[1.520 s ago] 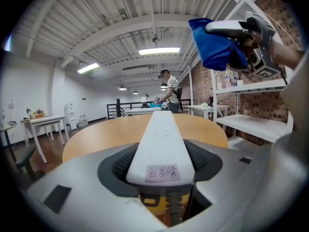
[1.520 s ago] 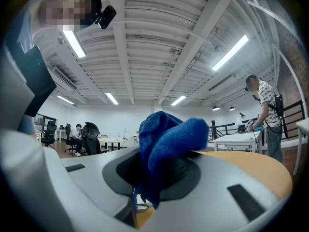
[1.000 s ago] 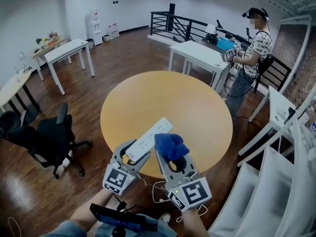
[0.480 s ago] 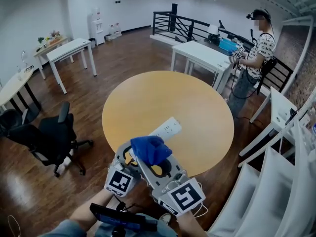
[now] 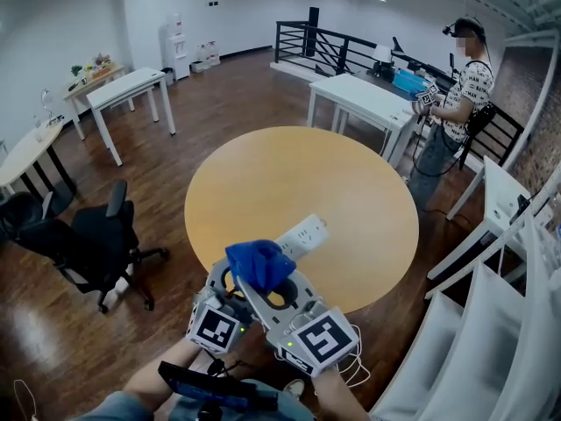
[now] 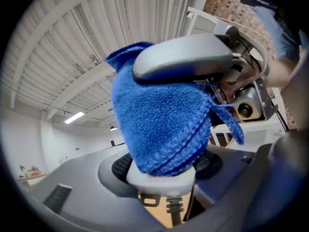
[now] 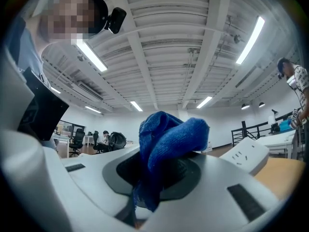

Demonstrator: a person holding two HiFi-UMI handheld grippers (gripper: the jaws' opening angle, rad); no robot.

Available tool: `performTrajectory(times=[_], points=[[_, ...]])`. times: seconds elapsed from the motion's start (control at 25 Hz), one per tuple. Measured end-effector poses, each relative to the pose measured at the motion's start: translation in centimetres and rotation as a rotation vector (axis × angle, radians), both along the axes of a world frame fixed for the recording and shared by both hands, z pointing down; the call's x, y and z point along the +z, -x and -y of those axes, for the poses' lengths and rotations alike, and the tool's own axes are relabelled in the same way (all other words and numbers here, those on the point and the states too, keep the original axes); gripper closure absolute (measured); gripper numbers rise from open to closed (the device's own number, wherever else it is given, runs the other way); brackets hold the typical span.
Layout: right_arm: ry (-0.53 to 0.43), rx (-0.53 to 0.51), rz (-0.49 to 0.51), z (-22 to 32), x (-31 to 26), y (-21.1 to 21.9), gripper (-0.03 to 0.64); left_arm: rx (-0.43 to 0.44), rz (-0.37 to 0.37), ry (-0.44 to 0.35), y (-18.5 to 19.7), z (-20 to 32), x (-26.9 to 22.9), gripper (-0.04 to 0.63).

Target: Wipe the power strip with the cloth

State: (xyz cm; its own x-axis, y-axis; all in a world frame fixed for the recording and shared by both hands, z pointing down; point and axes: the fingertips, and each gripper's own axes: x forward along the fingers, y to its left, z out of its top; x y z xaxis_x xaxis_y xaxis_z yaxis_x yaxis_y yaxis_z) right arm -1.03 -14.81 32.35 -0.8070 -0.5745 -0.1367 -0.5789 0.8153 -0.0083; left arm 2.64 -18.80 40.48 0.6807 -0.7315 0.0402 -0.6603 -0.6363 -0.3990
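Observation:
In the head view my left gripper (image 5: pixel 230 281) is shut on the near end of the white power strip (image 5: pixel 302 234) and holds it above the near edge of the round wooden table (image 5: pixel 263 174). My right gripper (image 5: pixel 263 279) is shut on a bunched blue cloth (image 5: pixel 258 262), which rests on top of the strip close to the left jaws. In the left gripper view the strip's corded end (image 6: pixel 161 178) sits between the jaws of my left gripper (image 6: pixel 161 175), with the cloth (image 6: pixel 159 124) draped over it. In the right gripper view my right gripper (image 7: pixel 166 166) has the cloth (image 7: pixel 166 137) wedged between its jaws, and the strip (image 7: pixel 248 156) shows at the right.
A person (image 5: pixel 460 86) stands at a white table (image 5: pixel 364 99) beyond the round table. A black office chair (image 5: pixel 88 244) is on the floor at the left, near another white table (image 5: pixel 127 90). White shelving (image 5: pixel 517 323) rises at the right.
My right gripper has carried the cloth leftward along the strip toward the end held by the left gripper. The strip's far end has shifted slightly right.

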Motion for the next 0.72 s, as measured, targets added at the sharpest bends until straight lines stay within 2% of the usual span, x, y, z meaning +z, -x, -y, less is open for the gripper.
performTrajectory(times=[0.72], points=[[-0.088, 0.193, 0.037, 4.5, -4.4, -8.0, 0.545, 0.005, -0.027, -0.013, 0.5, -0.3, -0.3, 0.305]])
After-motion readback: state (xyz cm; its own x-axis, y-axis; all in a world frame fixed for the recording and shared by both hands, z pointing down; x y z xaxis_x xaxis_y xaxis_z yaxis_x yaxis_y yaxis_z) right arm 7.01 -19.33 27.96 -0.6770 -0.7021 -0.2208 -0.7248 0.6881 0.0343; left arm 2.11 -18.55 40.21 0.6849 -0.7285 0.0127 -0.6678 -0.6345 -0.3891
